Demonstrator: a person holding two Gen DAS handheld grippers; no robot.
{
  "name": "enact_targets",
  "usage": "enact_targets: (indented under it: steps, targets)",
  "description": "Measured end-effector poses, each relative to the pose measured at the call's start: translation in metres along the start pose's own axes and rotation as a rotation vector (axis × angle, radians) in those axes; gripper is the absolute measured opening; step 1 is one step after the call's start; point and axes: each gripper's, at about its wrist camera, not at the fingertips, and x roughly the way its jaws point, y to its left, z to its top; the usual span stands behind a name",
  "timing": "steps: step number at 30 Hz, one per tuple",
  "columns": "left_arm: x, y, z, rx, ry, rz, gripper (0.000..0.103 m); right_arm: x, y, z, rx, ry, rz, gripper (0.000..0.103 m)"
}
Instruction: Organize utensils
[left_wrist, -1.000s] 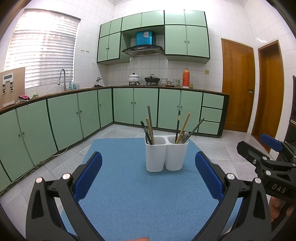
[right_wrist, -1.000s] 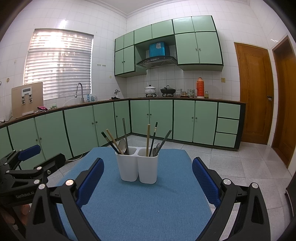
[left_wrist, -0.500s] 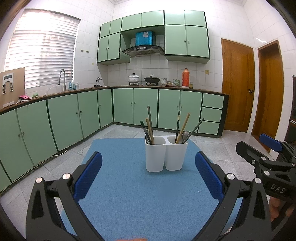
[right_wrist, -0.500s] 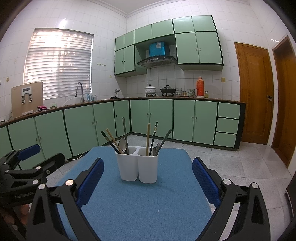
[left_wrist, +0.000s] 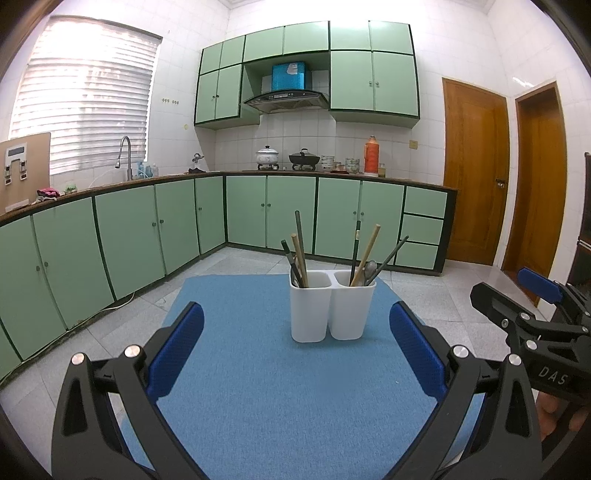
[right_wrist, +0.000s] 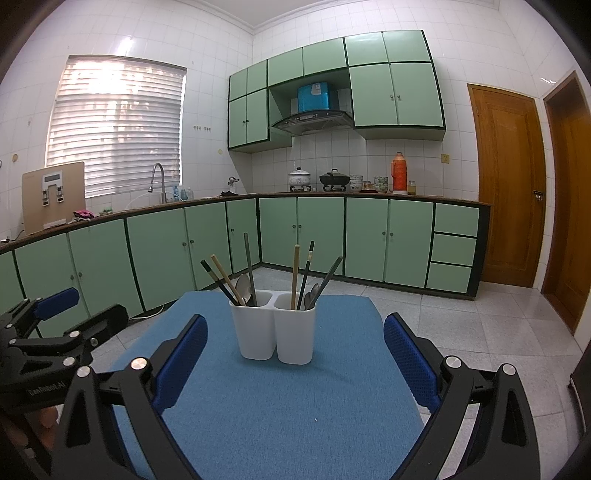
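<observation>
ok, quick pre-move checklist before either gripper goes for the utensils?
1. Left gripper open, nothing held: ok.
2. Right gripper open, nothing held: ok.
3. White holder upright on the blue mat: ok.
4. Path from both grippers to the holder free: ok.
5. Utensils sorted by type: not ok; chopsticks and a spoon share one cup.
6. Utensils tangled inside cups: cannot tell.

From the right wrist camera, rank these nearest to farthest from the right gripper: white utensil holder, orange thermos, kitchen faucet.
1. White utensil holder, just ahead of the right gripper, on the blue mat.
2. Kitchen faucet, left counter.
3. Orange thermos, back counter, right.
</observation>
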Motion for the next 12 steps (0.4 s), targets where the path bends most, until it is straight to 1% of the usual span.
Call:
enact_targets:
  steps: [12]
  targets:
    - [0.0, 0.0001, -0.0001, 0.0, 0.002, -0.002, 0.098, 0.0001, 0.0, 0.0006, 0.0, 0.001, 0.001, 0.094]
